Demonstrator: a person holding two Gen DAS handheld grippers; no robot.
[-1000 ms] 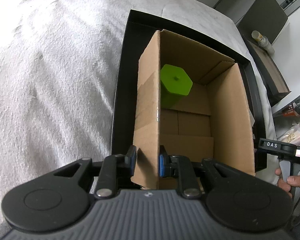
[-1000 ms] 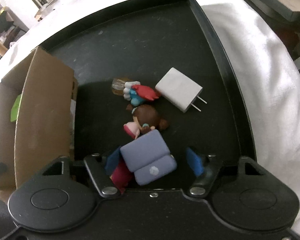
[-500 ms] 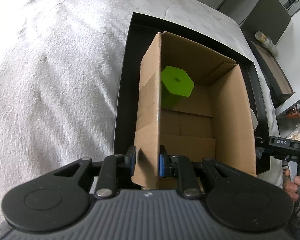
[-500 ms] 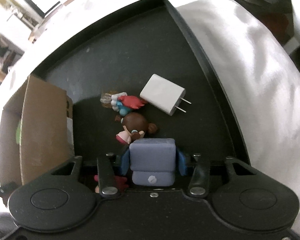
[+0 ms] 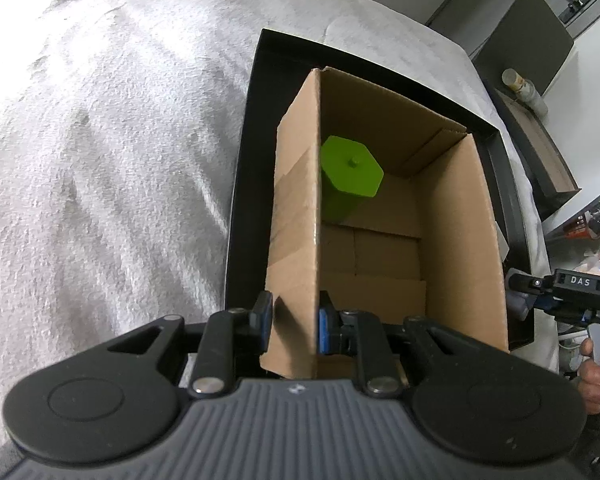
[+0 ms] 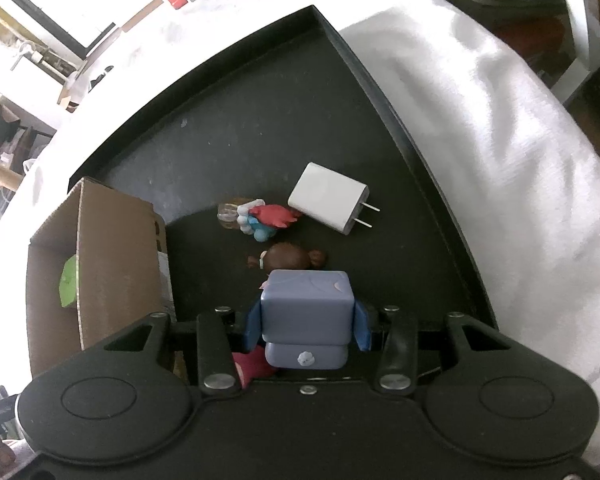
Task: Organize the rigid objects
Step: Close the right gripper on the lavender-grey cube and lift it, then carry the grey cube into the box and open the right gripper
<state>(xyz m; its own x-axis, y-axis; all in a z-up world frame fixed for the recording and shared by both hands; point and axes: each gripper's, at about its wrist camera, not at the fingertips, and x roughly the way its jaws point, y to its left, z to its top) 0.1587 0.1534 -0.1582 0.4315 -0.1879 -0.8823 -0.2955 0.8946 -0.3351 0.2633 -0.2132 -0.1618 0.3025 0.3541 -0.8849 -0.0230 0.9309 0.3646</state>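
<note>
- Left wrist view: your left gripper [image 5: 291, 322] pinched the cardboard box [image 5: 460, 216] wall, apparently steadying it; a green block [image 5: 350, 174] sat inside.
- Your right gripper [image 6: 306, 326], jaws just closing, clamped the lavender case [image 6: 306, 308] above the black tray [image 6: 239, 128].

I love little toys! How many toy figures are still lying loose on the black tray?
2: a red-and-blue figure beside the white charger, and a brown-haired doll just past the gripped blue block. Others may be hidden.

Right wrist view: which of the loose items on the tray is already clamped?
The lavender block toy, squeezed between the right hand-held gripper's blue pads. The white charger, red-and-blue figure and brown-haired doll lie free on the tray.
</note>
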